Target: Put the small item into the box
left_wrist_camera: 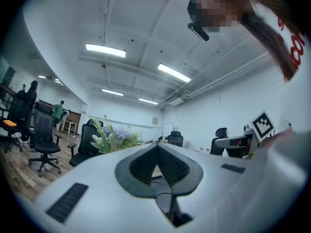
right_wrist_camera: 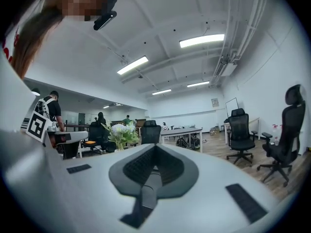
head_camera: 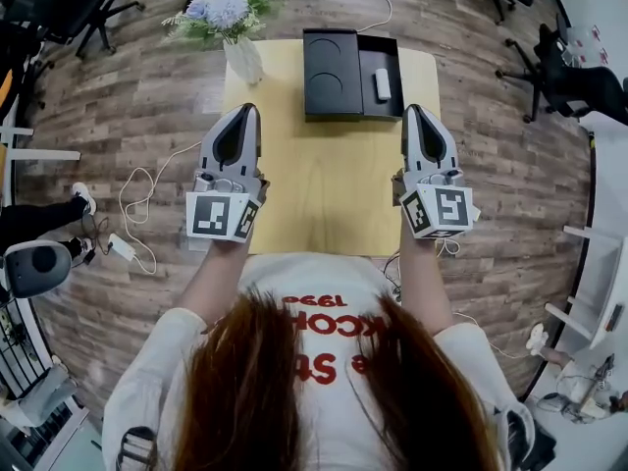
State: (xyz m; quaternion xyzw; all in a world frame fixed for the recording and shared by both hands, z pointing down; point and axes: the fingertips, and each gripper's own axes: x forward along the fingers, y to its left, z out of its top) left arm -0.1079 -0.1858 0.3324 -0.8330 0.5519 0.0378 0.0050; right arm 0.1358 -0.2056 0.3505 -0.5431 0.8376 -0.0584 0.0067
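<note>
A black box lies open at the far edge of the small yellow table. A small white item rests in the box's right half. My left gripper hovers over the table's left side, its jaws meeting at the tips with nothing between them. My right gripper hovers over the right side, just short of the box, shut and empty too. Both point level toward the far edge. In the left gripper view the left gripper shows closed pads; the right gripper looks the same in its own view.
A white vase of flowers stands at the table's far left corner, beside the box. Office chairs ring the wooden floor, and a white cable with an adapter lies left of the table. The person's legs are at the near edge.
</note>
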